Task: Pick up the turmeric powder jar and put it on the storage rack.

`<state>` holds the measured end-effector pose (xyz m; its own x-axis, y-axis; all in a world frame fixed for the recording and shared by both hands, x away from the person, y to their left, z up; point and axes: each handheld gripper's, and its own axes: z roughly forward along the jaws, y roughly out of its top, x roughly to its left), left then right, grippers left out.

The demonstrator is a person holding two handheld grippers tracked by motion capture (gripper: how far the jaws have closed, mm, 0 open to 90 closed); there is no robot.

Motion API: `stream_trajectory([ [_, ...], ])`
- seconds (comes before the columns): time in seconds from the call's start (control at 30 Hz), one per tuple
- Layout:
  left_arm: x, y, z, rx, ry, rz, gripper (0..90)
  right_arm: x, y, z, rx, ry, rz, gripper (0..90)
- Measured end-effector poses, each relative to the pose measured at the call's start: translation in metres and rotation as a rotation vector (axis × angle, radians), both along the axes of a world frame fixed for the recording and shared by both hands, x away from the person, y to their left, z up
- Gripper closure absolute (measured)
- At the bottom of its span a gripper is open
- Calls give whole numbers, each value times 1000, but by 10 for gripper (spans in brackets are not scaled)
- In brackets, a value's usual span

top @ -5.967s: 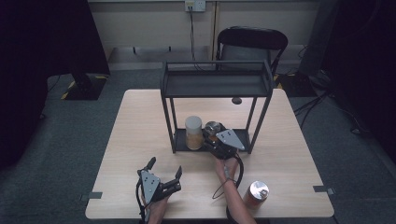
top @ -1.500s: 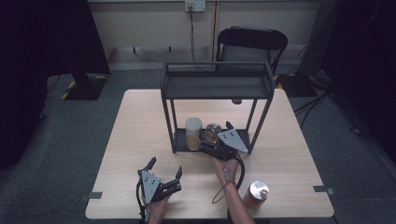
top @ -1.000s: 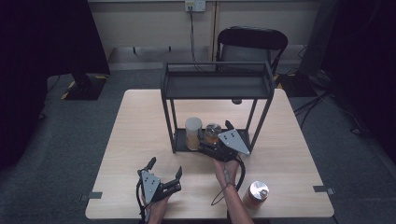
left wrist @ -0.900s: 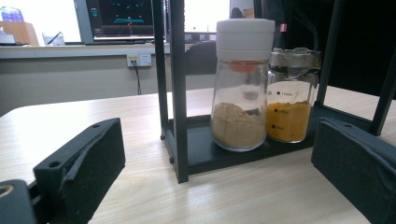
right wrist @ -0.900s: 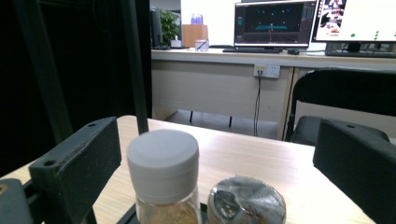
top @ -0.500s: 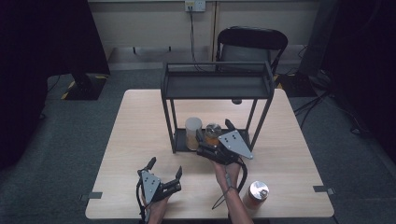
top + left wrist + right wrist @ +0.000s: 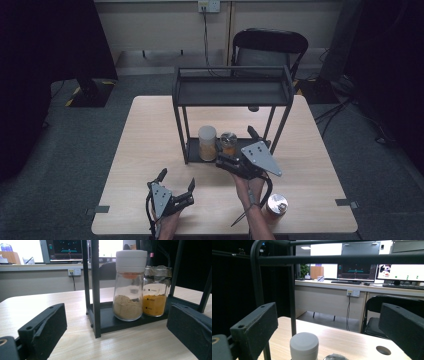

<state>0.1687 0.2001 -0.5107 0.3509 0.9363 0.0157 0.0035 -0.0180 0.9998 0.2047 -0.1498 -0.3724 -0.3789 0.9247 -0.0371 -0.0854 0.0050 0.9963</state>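
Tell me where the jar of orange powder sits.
High view: jar of orange powder on the rack's bottom shelf, right of the white-lidded jar, just ahead of the right gripper.

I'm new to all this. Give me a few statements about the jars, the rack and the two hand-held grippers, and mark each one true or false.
1. Two jars stand on the bottom shelf of the black rack. True: the white-lidded jar and the orange-powder jar stand side by side.
2. The right gripper grips the orange-powder jar. False: its jaws are open, just in front of the jars.
3. The left gripper is inside the rack. False: it rests near the table's front edge, jaws open.
4. A metal-topped can stands on the table near the person's right forearm. True.
5. The rack's top shelf holds a jar. False: none is seen there.
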Motion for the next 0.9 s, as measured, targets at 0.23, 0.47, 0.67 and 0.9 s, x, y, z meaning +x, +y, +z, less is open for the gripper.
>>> stream_trajectory([
  [0.23, 0, 0, 0, 0, 0, 0, 22, -5, -12, 8, 13, -30, -25, 14],
  [0.47, 0, 0, 0, 0, 2, 0, 22, -9, -24, 12, 19, -46, -54, 11],
  [0.67, 0, 0, 0, 1, 1, 0, 22, -14, -36, 14, 29, -56, -81, 8],
  [0.9, 0, -1, 1, 4, 3, 3, 22, -20, -47, 13, 31, -87, -111, 7],
])
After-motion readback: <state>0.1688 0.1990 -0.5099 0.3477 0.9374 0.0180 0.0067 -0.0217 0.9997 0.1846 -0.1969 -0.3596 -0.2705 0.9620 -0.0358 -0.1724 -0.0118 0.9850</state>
